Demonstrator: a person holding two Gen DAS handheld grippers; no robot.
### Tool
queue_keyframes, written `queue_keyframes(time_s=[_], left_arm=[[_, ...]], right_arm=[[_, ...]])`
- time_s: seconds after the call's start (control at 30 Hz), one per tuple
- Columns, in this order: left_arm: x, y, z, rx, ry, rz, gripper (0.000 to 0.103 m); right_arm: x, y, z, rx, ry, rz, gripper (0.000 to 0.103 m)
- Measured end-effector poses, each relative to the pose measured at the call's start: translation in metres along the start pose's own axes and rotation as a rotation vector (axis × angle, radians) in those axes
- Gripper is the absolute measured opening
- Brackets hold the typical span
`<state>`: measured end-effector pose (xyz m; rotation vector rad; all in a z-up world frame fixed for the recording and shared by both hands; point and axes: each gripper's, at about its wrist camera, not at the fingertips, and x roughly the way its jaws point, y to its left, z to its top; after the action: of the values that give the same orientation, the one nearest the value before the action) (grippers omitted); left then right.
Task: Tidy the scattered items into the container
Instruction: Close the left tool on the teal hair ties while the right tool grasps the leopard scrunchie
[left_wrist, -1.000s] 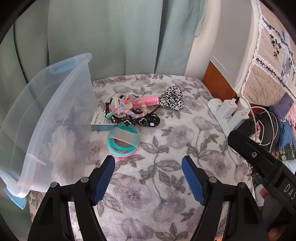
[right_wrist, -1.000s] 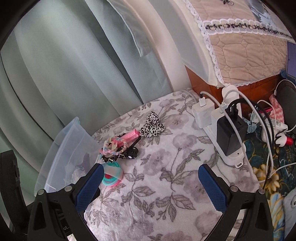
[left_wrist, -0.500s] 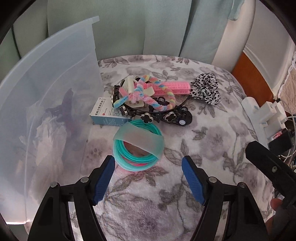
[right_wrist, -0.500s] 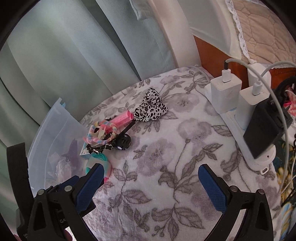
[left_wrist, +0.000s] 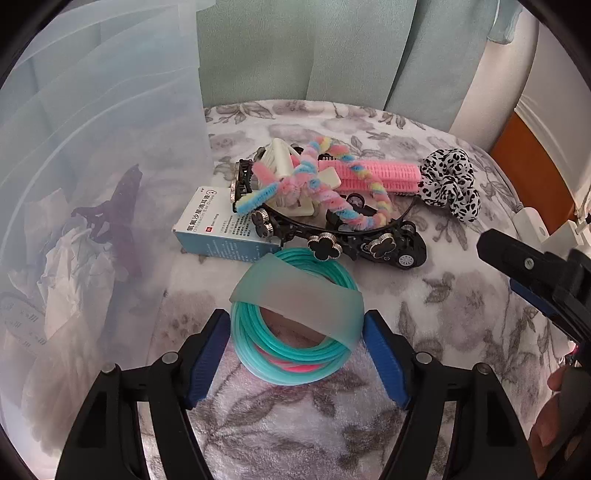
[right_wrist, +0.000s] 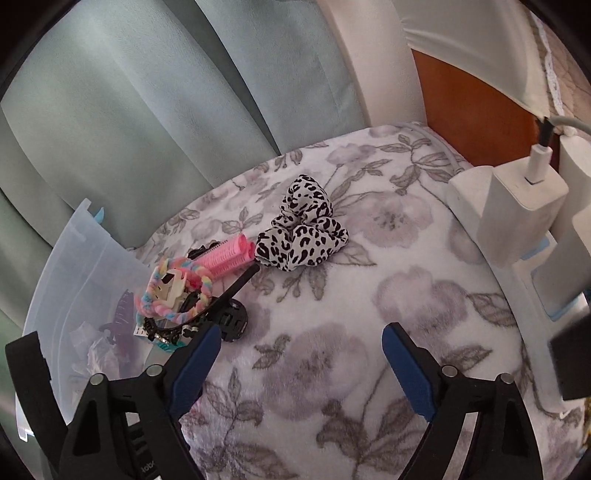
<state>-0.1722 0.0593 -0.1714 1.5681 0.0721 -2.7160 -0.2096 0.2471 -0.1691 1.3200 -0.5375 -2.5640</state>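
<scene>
At the far left stood the translucent plastic storage bin (left_wrist: 110, 155), with crumpled paper and a dark purple clip already inside. Just beside its wall, on the grey floral fleece blanket (left_wrist: 461, 295), lay a small blue-and-white medicine box (left_wrist: 218, 230), and behind it a tangle of hair things: a pastel twisted chenille band (left_wrist: 325, 195), a pink hair roller (left_wrist: 376, 177) and black clips with clover studs (left_wrist: 369, 245). Nearest of all was the bundle of teal rubber hoops wrapped by a frosted band (left_wrist: 299, 321), lying flat directly between the fingers of the left claw (left_wrist: 297, 350), whose blue pads stood apart on either side of it, close but apparently not yet pressing. The bundle was roughly round, so no long axis mattered; it sat squarely ahead of that claw, with the bin just off to the left, which seemed to make closing and a short leftward carry the likely next move. Further right lay the leopard-print fabric scrunchie (right_wrist: 303, 229), ahead and slightly left of the right claw (right_wrist: 301, 360), which hung open over bare blanket, well apart from any item. At the far right stood white chargers (right_wrist: 517, 199).
</scene>
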Motion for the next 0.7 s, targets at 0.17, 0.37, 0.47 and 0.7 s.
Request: queue_keyframes(time_s=[0.17,0.37,0.47,0.7], left_arm=[[0.008,0.001,0.003,-0.009,0.0,-0.02,0.074],[0.014,0.0,0.004,-0.014,-0.017,-0.034,0.074],[0.014,0.0,0.004,-0.015,-0.025,-0.039,0.074],[0.013,0.001,0.003,-0.014,-0.036,-0.043,0.073]], right_arm=[[0.021,0.0,0.019,-0.014,-0.002,-0.003,0.084],[0.048,0.005,0.04,-0.068,-0.006,-0.019,0.077],[0.059,0.007,0.045,-0.088,-0.008,-0.032,0.074],[0.066,0.014,0.045,-0.136,-0.023,-0.07,0.05]])
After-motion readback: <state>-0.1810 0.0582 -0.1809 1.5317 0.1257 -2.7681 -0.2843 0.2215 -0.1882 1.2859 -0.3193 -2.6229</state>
